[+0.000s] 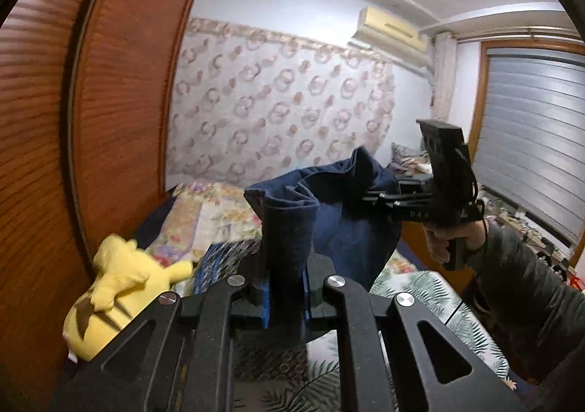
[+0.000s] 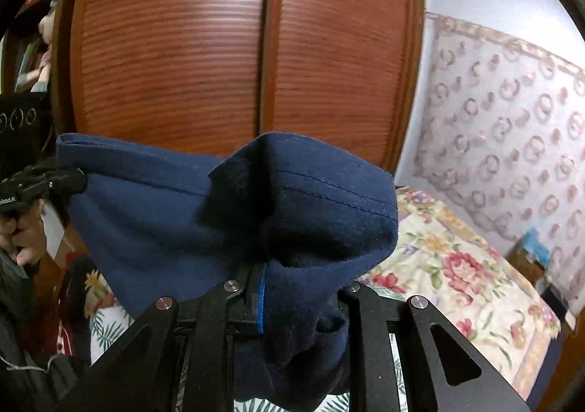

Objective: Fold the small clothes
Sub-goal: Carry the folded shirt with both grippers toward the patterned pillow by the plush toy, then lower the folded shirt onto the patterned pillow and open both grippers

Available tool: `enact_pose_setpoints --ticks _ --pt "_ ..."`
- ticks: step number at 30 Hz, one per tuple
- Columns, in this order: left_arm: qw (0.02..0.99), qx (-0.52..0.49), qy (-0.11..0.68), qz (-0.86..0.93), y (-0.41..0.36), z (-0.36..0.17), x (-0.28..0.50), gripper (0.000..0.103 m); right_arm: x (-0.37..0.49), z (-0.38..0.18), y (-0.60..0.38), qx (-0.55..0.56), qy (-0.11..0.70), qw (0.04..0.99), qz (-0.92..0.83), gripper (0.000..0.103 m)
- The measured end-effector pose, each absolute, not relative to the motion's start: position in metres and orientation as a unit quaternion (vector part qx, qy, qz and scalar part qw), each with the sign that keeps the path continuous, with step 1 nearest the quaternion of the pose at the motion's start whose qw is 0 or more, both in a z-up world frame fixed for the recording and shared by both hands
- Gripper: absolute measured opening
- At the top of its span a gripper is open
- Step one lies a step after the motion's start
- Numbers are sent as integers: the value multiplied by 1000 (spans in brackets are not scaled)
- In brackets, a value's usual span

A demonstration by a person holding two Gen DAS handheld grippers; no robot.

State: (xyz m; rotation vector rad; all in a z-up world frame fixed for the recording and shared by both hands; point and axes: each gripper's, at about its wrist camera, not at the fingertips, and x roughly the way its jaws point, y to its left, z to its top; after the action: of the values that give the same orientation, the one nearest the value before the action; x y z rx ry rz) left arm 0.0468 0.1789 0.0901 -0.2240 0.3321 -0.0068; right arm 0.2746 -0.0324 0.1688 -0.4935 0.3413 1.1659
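In the left wrist view, the left hand-held gripper (image 1: pixel 287 229) sits at 6 o'clock, its fingers pressed together on one edge of a navy blue garment (image 1: pixel 340 218), which hangs in the air above the bed (image 1: pixel 431 287). The cloth stretches toward 3 o'clock, where the right hand-held gripper (image 1: pixel 369 198) pinches its other edge. A hand (image 1: pixel 453 240) in a grey sleeve (image 1: pixel 523 287) grips that tool's handle. At 8 o'clock a yellow plush toy (image 1: pixel 117 287) lies on the bed just beside the wooden wardrobe (image 1: pixel 91 119). Farther off, a floral quilt (image 1: pixel 215 210) covers the bed, and beyond it stands a wall with ring-patterned covering (image 1: pixel 285 101). An air conditioner (image 1: pixel 391 27) hangs at 1 o'clock, and a window blind (image 1: pixel 530 130) fills 3 o'clock.

In the right wrist view, the right hand-held gripper (image 2: pixel 261 287) at 6 o'clock is pinched on the garment (image 2: pixel 164 221), whose folds drape over its fingers and hide much of them. The hemmed edge runs toward 9 o'clock, where the left hand-held gripper (image 2: pixel 78 179) clamps it, fingers of a hand (image 2: pixel 22 232) below. Behind, the wardrobe (image 2: pixel 237 46) doors fill 12 o'clock; the quilt (image 2: pixel 457 265) lies at 4 o'clock.
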Motion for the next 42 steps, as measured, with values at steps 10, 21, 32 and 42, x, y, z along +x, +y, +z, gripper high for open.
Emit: enact_pose_setpoints --ticks 10,21,32,42 --pt "948 -173 264 42 219 -13 104 13 361 105 56 -327 216 756 524 20" --pt "930 -207 299 63 234 -58 114 13 405 80 123 -304 248 761 517 52" --pt "933 -191 294 82 227 -59 114 13 389 86 62 -226 205 834 461 62" --pt "934 -169 301 93 222 -65 112 16 395 11 77 -242 273 813 455 22"
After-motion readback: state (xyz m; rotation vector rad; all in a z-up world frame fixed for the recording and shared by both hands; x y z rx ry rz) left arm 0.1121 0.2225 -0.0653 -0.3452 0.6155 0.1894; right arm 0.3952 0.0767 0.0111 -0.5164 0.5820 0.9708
